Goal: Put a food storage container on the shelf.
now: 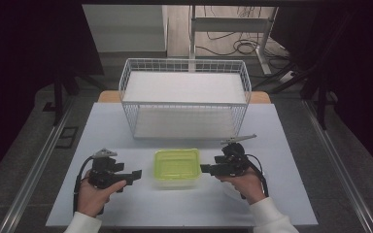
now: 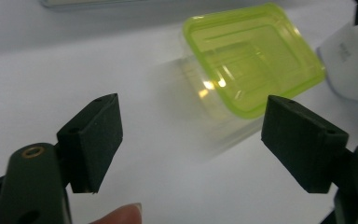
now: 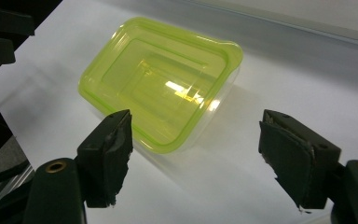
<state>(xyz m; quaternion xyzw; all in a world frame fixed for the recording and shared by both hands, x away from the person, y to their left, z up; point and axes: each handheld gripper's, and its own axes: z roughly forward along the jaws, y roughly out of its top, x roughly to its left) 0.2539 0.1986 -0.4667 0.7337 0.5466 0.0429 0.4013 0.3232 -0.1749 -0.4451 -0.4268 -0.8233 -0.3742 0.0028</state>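
Green-lidded clear container (image 1: 176,167) sitting lid-on at the table's (image 1: 126,204) near middle, just ahead of a wire basket (image 1: 184,97) — likely staged for a two-sided pickup. Flanked by left gripper (image 1: 135,174) and right gripper (image 1: 205,168), jaws spread wide, holding nothing, aimed inward. Possibly a paper slip beside it — too blurred to tell.

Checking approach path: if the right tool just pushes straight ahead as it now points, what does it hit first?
Likely the lidded container: the open right tool points at its near side, with bare table between. Depth is unclear.
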